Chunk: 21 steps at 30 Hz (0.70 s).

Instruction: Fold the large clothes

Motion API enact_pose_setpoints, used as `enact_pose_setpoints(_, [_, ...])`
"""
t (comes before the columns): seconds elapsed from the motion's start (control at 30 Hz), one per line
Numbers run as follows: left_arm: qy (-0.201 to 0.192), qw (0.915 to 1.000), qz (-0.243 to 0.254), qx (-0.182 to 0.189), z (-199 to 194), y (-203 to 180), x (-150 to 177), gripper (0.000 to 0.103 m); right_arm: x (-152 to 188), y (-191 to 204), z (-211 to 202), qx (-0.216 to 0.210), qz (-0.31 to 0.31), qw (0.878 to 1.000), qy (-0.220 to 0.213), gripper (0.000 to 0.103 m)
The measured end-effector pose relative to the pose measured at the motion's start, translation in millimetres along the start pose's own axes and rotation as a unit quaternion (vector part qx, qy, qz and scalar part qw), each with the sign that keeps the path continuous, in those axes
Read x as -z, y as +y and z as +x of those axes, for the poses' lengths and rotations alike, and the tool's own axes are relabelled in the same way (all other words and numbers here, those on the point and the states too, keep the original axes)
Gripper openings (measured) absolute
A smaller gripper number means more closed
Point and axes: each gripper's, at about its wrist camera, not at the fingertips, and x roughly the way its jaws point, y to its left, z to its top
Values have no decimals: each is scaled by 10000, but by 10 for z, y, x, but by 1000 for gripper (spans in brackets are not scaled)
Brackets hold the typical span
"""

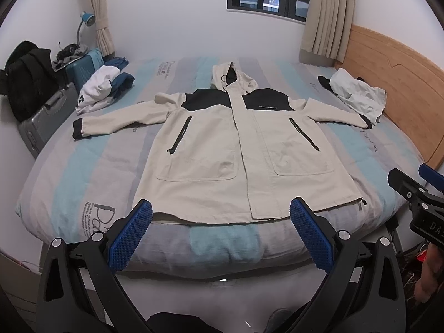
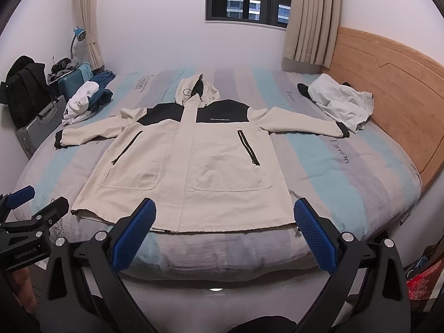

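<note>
The bed (image 1: 83, 166) with a sheet striped in grey and light blue takes most of both views, and a wooden headboard (image 1: 388, 83) is seen along its right side. In the middle of the bed a cream hooded jacket (image 1: 216, 149) with black shoulder panels is laid flat, front side up. Its hem is turned to the near edge of the mattress, its hood is pointed to the far wall, and both sleeves are spread out to the sides, each ended by a black cuff. Two slanted zip pockets and two large patch pockets are seen on its front. A pile of white and blue clothes (image 1: 102, 88) is placed on the far left corner of the bed, close to the left cuff. A crumpled pale garment (image 1: 358, 94) is lying at the right side near the headboard, just beside the right cuff. Beside the bed on the left, a grey suitcase (image 1: 41, 122) and a black backpack (image 1: 25, 80) are seen. The left gripper (image 1: 220, 216) is held in front of the hem, not touching it, with its blue pads wide apart and nothing between them. The right gripper (image 2: 224, 216) is held in the same way, also spread wide and empty.
</note>
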Motion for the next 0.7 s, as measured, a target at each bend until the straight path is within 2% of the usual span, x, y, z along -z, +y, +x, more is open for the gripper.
enact_pose_setpoints(0.7, [75, 10000, -21, 7, 106, 28, -70, 97, 12, 11, 58, -13, 16, 10000, 20, 96])
